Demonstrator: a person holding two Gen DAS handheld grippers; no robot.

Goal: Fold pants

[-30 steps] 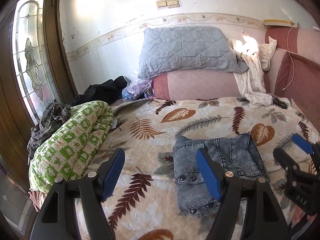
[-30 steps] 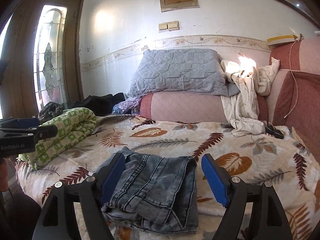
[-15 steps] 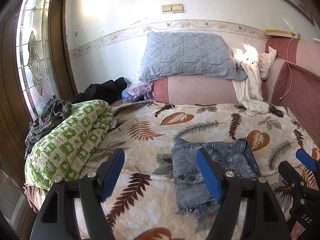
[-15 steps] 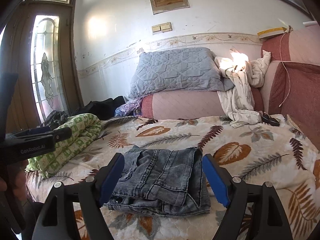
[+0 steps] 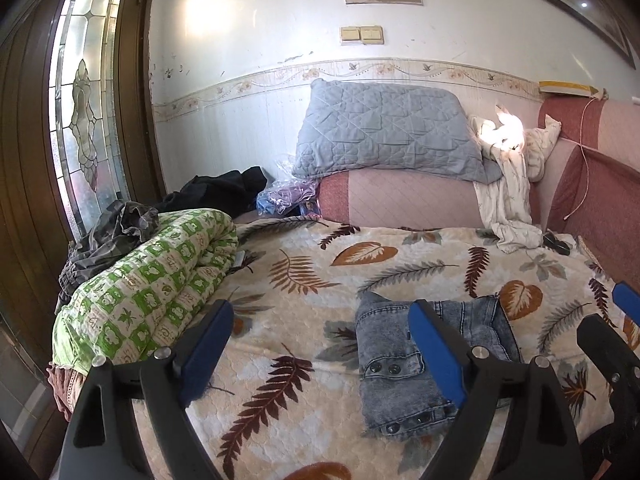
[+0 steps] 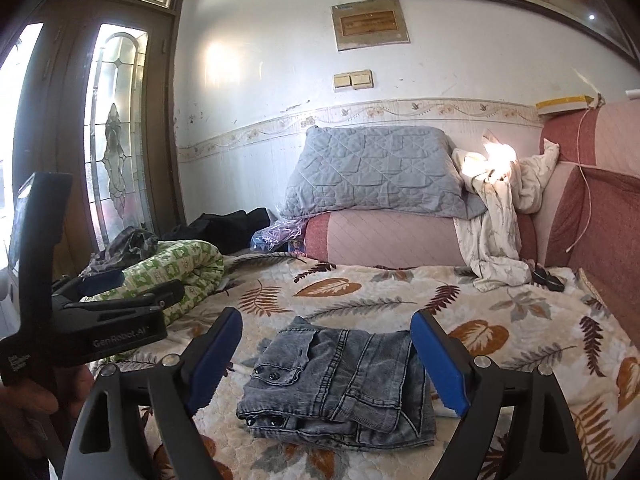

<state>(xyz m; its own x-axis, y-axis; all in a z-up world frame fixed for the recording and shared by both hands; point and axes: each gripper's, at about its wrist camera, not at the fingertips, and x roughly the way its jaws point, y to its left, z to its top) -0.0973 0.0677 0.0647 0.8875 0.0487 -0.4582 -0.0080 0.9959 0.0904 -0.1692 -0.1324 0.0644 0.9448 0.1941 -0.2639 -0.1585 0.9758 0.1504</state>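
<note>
The grey-blue denim pants [image 6: 340, 380] lie folded in a compact stack on the leaf-print bedspread [image 6: 500, 320]. In the left wrist view the pants [image 5: 400, 352] sit right of centre, partly behind my right finger. My left gripper [image 5: 320, 344] is open and empty, held above the bedspread to the left of the pants; it also shows at the left of the right wrist view [image 6: 120, 292]. My right gripper [image 6: 326, 356] is open and empty, hovering back from the pants, which show between its fingers. Its fingers [image 5: 624, 304] show at the right edge of the left wrist view.
A rolled green-and-white quilt [image 5: 148, 292] lies along the bed's left side with dark clothes [image 5: 224, 192] behind it. A grey pillow [image 5: 384, 132] rests on the pink-red sofa back [image 5: 400, 200]. A white garment [image 5: 508, 200] hangs at the right. A glass-panelled door [image 5: 80, 120] stands at left.
Both grippers have pulled back and risen away from the folded pants, which now look smaller and farther off. Both stay open. The pants have not moved.
</note>
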